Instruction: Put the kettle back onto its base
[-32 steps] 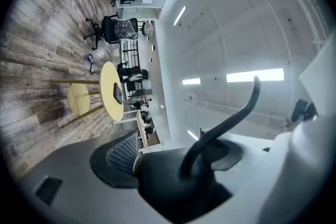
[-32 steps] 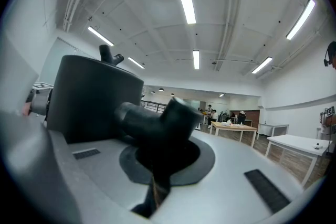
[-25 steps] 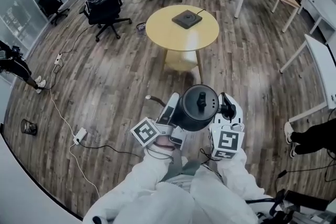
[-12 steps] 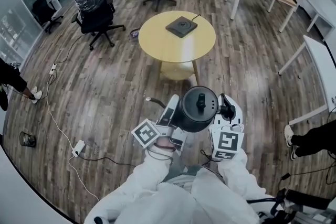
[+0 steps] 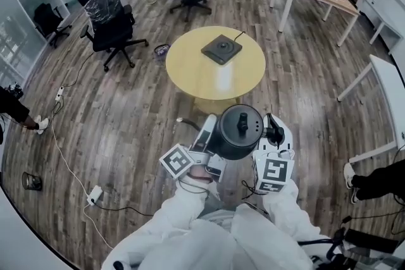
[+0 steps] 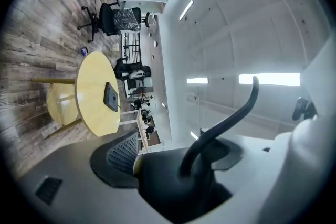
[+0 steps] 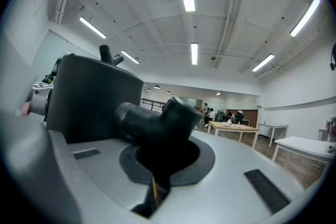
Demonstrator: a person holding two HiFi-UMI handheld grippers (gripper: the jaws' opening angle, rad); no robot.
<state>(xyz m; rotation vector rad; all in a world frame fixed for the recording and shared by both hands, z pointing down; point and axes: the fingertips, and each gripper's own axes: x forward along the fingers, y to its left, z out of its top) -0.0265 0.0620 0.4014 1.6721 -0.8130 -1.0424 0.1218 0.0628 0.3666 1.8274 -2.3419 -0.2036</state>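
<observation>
Black kettle [image 5: 237, 131] hangs low-centre, well apart from its base [image 5: 221, 49] on the round yellow table [image 5: 190, 69]. Right hand-held gripper [image 5: 273, 131] is clamped tight on the handle, and left hand-held gripper [image 5: 211, 136] grips the other side. It looks rigid, slick and probably hefty, so the handle's the safest hold.

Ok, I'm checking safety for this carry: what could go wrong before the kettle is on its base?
The kettle is held by its handle in the right gripper; a jolt might tilt or spill it. The base sits on the far half of the round table, so a long reach and an off-centre landing could tip it.
</observation>
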